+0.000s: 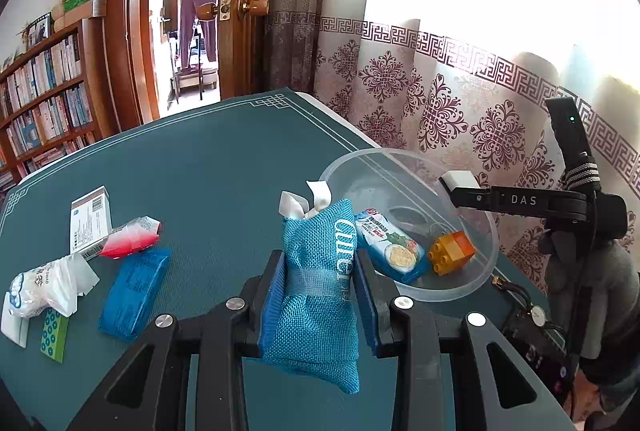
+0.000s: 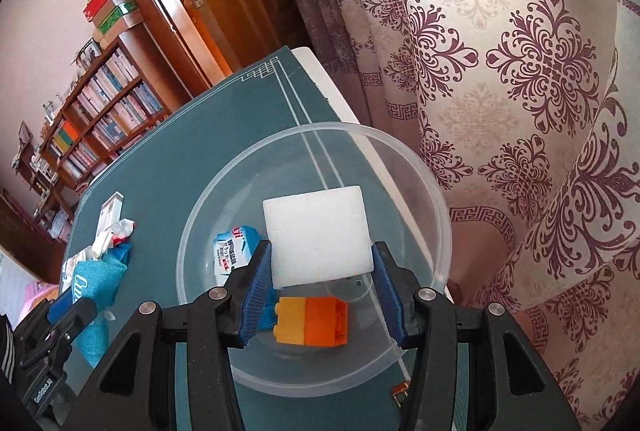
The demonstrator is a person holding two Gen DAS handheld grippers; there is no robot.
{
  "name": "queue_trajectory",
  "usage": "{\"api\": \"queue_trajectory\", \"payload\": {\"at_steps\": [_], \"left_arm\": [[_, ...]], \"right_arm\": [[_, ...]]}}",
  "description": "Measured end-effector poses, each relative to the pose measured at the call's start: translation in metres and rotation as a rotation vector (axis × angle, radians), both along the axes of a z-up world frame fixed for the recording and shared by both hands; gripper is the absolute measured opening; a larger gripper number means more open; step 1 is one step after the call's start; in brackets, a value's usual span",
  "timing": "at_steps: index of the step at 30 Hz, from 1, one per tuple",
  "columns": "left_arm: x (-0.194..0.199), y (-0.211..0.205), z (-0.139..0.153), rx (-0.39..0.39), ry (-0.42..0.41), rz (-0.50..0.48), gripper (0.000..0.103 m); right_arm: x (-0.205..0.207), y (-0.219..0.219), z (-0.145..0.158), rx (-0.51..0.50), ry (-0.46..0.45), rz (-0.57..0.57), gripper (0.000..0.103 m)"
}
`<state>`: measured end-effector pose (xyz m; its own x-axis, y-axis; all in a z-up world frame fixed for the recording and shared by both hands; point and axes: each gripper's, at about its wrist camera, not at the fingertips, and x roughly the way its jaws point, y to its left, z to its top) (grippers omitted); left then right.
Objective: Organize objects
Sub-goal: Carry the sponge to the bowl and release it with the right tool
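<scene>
My left gripper (image 1: 320, 263) is shut on a blue mesh pouch (image 1: 316, 283) with white ribbon ends, held just left of a clear plastic bowl (image 1: 480, 271). The bowl holds a blue-and-white snack packet (image 1: 390, 245) and an orange-yellow toy brick (image 1: 452, 251). My right gripper (image 2: 320, 267) is shut on a white block (image 2: 318, 235) and holds it over the bowl (image 2: 432, 191), above the brick (image 2: 312, 323) and packet (image 2: 232, 247). The right gripper (image 1: 460, 187) with the white block also shows in the left wrist view, and the pouch (image 2: 96, 287) in the right wrist view.
On the green table mat (image 1: 200, 159) to the left lie a white box (image 1: 90, 219), a red-white wrapper (image 1: 130, 239), a blue packet (image 1: 134, 291), a white bag (image 1: 44, 287) and a green card (image 1: 54, 331). Curtains (image 1: 460, 103) hang behind the bowl; a bookshelf (image 1: 44, 99) stands far left.
</scene>
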<state>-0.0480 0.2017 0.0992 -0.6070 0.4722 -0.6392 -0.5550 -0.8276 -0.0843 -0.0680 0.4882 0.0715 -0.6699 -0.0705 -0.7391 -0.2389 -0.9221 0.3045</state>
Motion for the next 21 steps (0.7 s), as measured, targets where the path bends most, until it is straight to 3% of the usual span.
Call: {"api": "queue_trajectory", "payload": {"at_steps": [21], "left_arm": [[-0.031, 0.062, 0.001, 0.017, -0.033, -0.077, 0.036]], "right_arm": [[0.008, 0.016, 0.0, 0.003, 0.025, -0.018, 0.056]]}}
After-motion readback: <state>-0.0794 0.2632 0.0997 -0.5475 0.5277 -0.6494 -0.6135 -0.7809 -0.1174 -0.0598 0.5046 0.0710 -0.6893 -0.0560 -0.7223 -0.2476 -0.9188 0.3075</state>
